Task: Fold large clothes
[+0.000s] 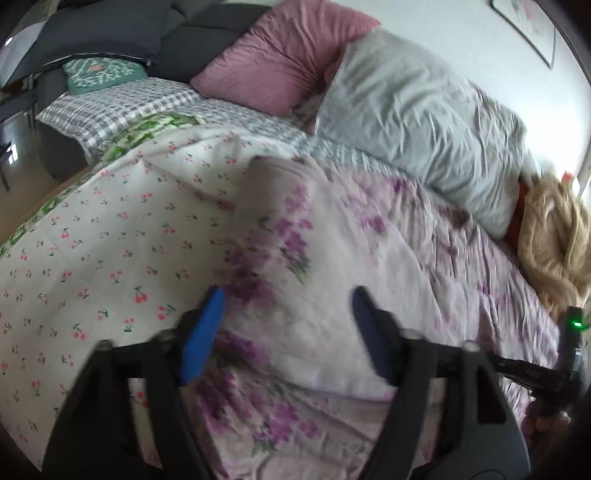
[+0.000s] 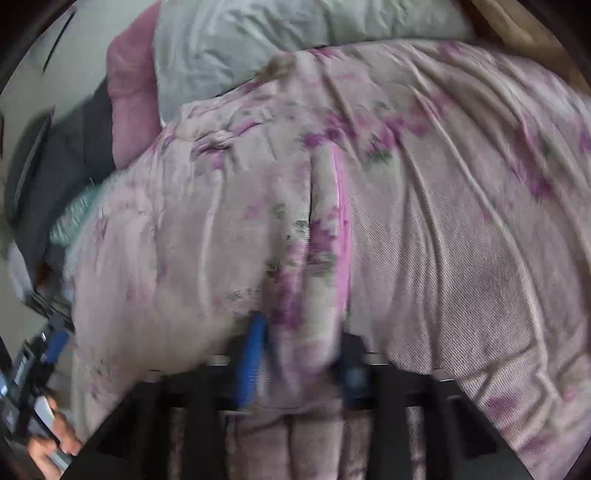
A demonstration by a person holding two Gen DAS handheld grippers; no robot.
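A large pale pink cloth with purple flowers [image 1: 332,258] lies spread over the bed. My left gripper [image 1: 288,302] hovers just above it with its blue-padded jaws wide apart and nothing between them. My right gripper [image 2: 299,332] is shut on a bunched fold of the same floral cloth [image 2: 314,229], and the fabric drapes from it and fills most of the right wrist view. The left gripper also shows at the lower left of the right wrist view [image 2: 40,362], held in a hand.
A cherry-print sheet [image 1: 92,258] covers the bed's left side. A pink pillow [image 1: 280,55] and a pale grey pillow [image 1: 417,110] lie at the head. A tan blanket [image 1: 554,240] sits at right. A checked pillow [image 1: 110,107] and dark cushions [image 1: 110,33] lie beyond.
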